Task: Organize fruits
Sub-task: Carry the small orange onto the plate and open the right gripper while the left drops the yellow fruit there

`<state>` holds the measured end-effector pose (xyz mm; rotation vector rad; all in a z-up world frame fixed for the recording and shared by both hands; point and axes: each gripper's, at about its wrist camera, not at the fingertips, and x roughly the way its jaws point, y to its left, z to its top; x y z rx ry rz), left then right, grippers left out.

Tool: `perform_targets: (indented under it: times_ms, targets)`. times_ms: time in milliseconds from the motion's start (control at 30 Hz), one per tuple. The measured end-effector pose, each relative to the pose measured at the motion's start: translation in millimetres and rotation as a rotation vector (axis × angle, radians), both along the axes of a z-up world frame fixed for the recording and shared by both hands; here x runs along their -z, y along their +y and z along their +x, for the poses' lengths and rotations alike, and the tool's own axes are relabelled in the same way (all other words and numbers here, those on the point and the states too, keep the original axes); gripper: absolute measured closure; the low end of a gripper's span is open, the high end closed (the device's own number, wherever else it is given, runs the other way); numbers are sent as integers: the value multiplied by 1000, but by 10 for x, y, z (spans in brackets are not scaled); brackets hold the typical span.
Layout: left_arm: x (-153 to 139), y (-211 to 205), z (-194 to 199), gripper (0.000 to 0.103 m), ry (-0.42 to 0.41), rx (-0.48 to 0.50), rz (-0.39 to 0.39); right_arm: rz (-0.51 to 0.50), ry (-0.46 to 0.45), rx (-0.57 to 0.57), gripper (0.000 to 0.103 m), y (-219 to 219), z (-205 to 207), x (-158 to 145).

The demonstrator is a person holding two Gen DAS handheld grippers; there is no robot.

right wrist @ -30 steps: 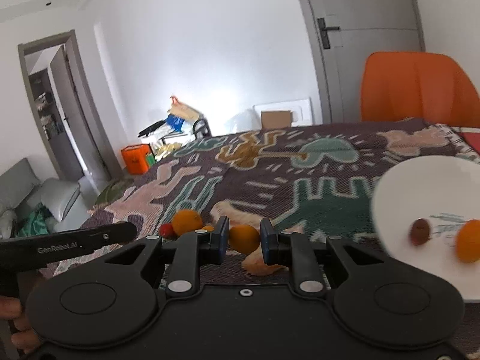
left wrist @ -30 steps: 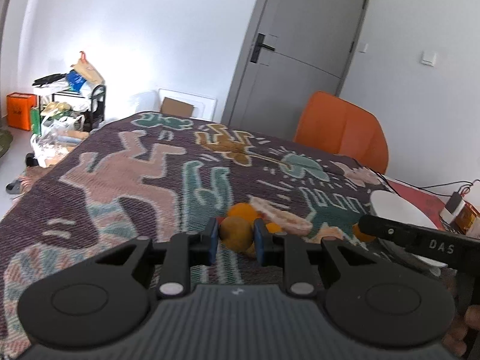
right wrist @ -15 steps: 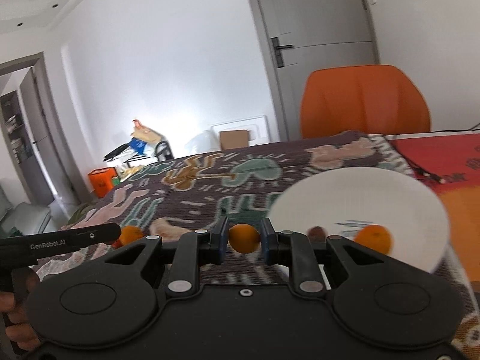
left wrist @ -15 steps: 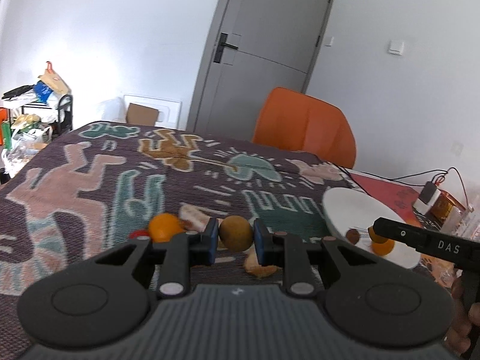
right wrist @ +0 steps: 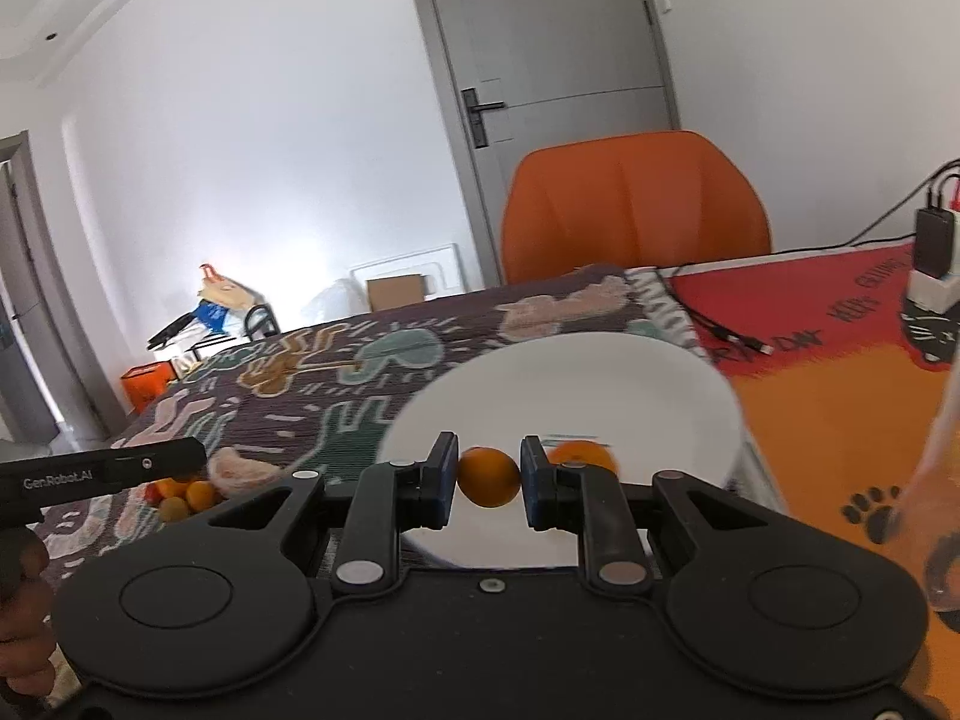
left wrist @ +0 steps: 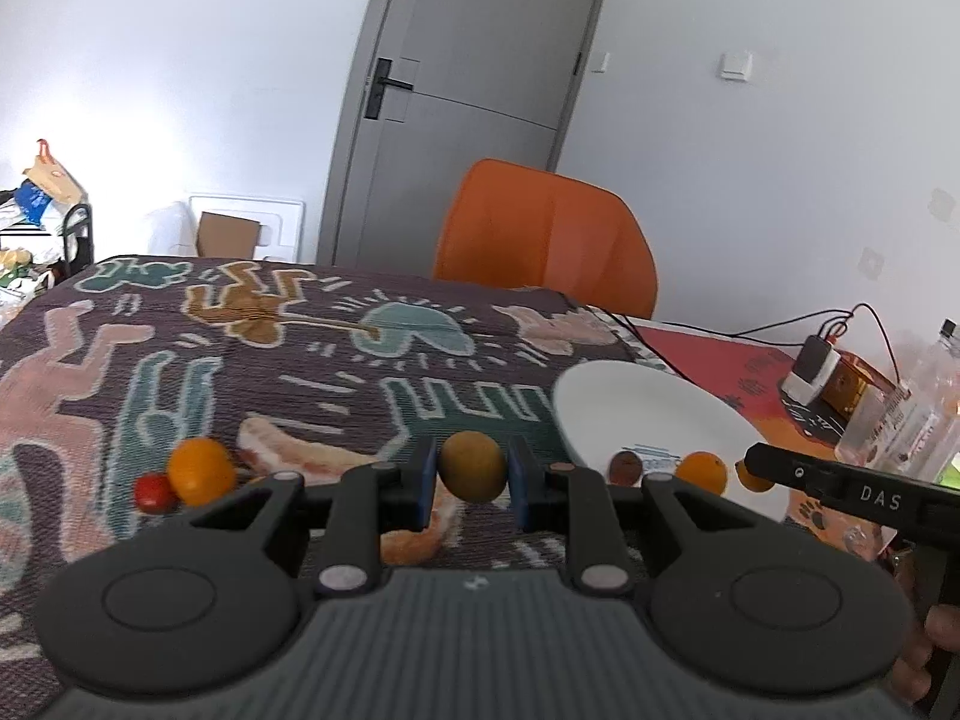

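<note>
While the left claw (left wrist: 471, 474) is pinching a kiwi (left wrist: 471, 467), the right claw (right wrist: 489, 477), pinching an orange (right wrist: 489, 476), is now hovering over the plate (right wrist: 660, 372), ready to drop it.

— Left gripper (left wrist: 471, 474)?
— Closed on a brownish-yellow fruit (left wrist: 471, 466), above the patterned cloth (left wrist: 180, 360).
— White plate (left wrist: 636, 414)?
— Holds an orange fruit (left wrist: 701, 471) and a dark fruit (left wrist: 626, 468). Right gripper (left wrist: 757, 469) at its rim, grip hidden.

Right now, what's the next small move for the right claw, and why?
Probably lower the right claw and open it: it holds a small orange fruit over the round white plate, where another orange already sits.
</note>
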<state>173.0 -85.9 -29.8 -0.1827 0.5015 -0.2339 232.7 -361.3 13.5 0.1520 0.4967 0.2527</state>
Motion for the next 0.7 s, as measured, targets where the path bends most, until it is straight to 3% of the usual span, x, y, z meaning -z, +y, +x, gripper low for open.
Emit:
perform_targets:
  times_ms: [533,600,700]
  targets:
    - [-20,-434,130,80,-1,75,34,7,16,92,82,-437,154,131]
    - [-23,-485,150,80,-1,85,41,3,3,106,73,-470,173,126]
    - [-29,-564,187,80,-2,101,46,2,-16,130,71,-508,161,103]
